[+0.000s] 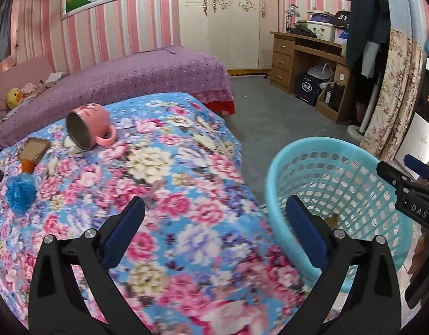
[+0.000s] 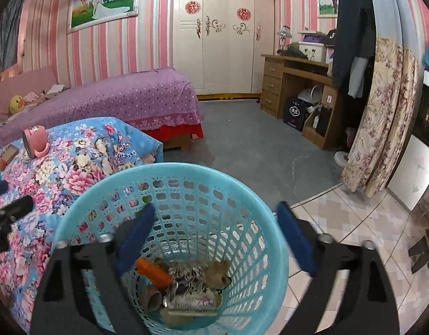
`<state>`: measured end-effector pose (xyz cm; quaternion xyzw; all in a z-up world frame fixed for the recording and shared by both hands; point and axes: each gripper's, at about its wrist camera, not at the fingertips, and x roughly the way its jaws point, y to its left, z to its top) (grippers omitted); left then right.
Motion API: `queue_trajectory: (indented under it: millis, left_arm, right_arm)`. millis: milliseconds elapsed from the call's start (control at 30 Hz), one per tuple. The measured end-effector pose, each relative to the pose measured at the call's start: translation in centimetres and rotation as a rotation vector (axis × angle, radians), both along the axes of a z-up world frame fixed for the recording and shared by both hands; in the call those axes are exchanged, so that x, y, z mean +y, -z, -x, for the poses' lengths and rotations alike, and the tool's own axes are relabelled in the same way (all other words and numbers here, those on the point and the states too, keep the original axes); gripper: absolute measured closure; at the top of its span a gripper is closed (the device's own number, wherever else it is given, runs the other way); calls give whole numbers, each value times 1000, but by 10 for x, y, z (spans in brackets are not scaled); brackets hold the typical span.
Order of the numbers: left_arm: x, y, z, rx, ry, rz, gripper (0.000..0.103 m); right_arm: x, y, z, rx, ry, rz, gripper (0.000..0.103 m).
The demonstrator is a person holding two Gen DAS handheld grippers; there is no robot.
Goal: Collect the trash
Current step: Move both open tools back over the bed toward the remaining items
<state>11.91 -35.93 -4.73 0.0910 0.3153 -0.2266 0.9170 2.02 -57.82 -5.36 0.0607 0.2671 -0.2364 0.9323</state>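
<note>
Left hand-held gripper (image 1: 214, 212) spread, empty, over floral worktop (image 1: 169, 173); right hand-held gripper (image 2: 215, 217) spread, empty, above basket (image 2: 74, 220). Basket holds trash (image 2: 186, 287); mug (image 1: 88, 127) lies tipped.

You face pink-striped walls (image 2: 108, 55) bearing a framed picture (image 2: 102, 5), a cream wardrobe (image 2: 225, 50), a purple-covered bed (image 2: 125, 97), a wooden desk (image 2: 295, 83), grey floor (image 2: 256, 145) meeting pale tiles (image 2: 354, 223), and floral curtains (image 2: 382, 117).

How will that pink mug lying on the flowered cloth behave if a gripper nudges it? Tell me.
The pink mug lies on its side, so it would probably roll, though its handle, resting on the flowered cloth, should stop it soon. It looks rigid, with a metal-looking lining, so probably not fragile.
</note>
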Motion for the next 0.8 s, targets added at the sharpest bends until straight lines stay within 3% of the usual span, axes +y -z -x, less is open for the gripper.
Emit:
queue_trajectory:
  millis: [167, 500, 800]
  left_arm:
    - [26, -10, -7, -7, -30, 10, 6]
    - [100, -27, -28, -15, -122, 20, 5]
    - [176, -25, -49, -32, -237, -12, 5]
  right_arm:
    - [6, -6, -5, -4, 31, 3, 4]
    - [36, -24, -26, -78, 37, -73, 4]
    - [98, -23, -71, -26, -45, -51, 4]
